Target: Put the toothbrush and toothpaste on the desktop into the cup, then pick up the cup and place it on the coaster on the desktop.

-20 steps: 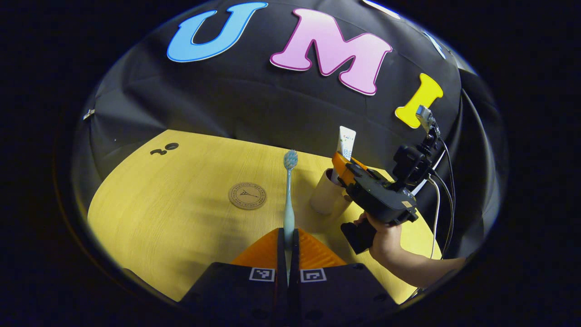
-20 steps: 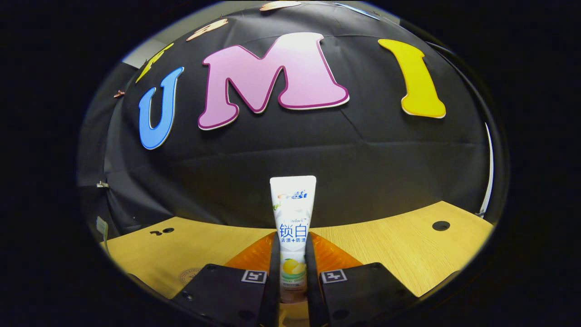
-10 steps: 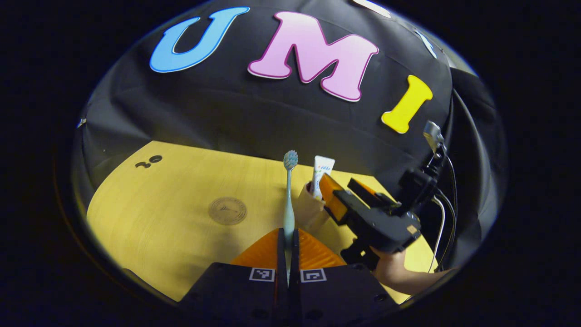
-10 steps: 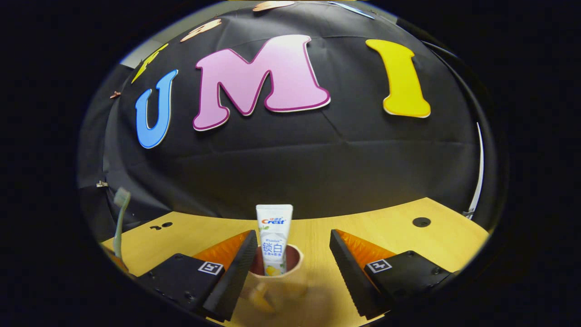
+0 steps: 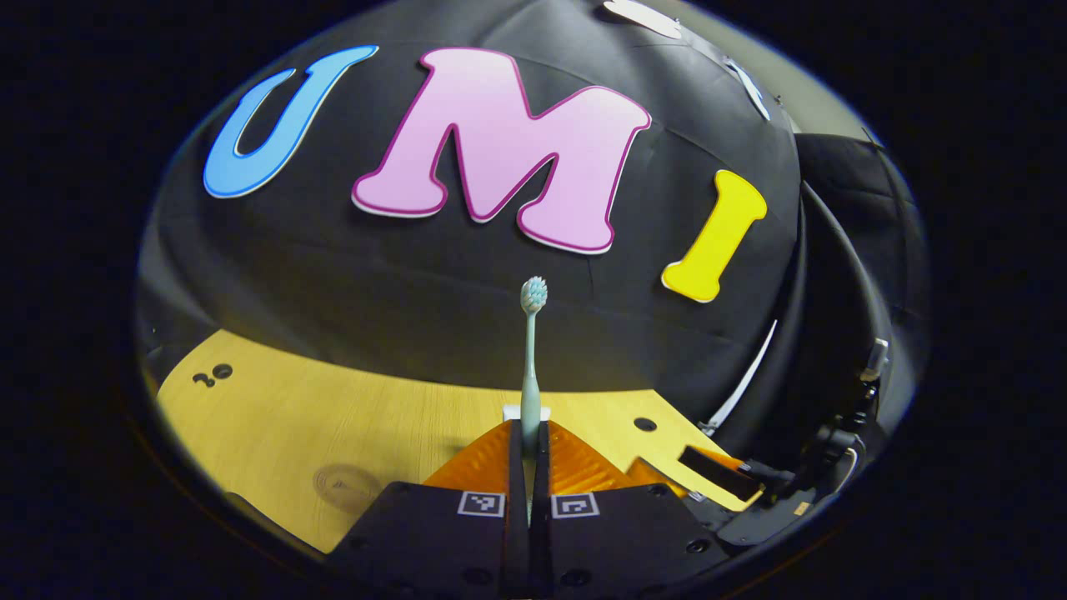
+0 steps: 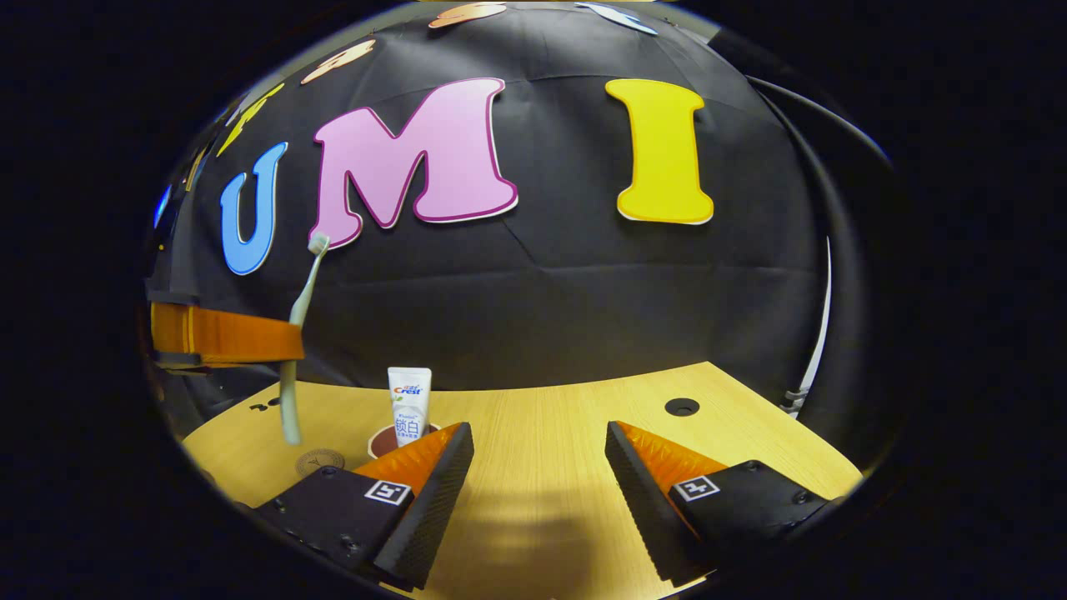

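Toothbrush [image 5: 528, 367]: held bristles-up, handle pinched between the clenched jaws of the left gripper [image 5: 528, 462], likely so the handle end can drop into the cup first (my judgement).
Toothpaste [image 6: 409, 404]: standing upright in the cup [image 6: 385, 439], at about 10 o'clock from the right gripper [image 6: 540, 467].
Right gripper: jaws spread, nothing between them.
Coaster [image 6: 320, 461]: on the desktop [image 6: 550, 417] just beside the cup, at its 8 o'clock, bare.

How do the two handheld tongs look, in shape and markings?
The left tongs and the right tongs have the same build: two wedge-shaped ribbed fingers on boxy black bodies, each body bearing a small square black-and-white marker. The right fingers' inner faces are finely toothed.
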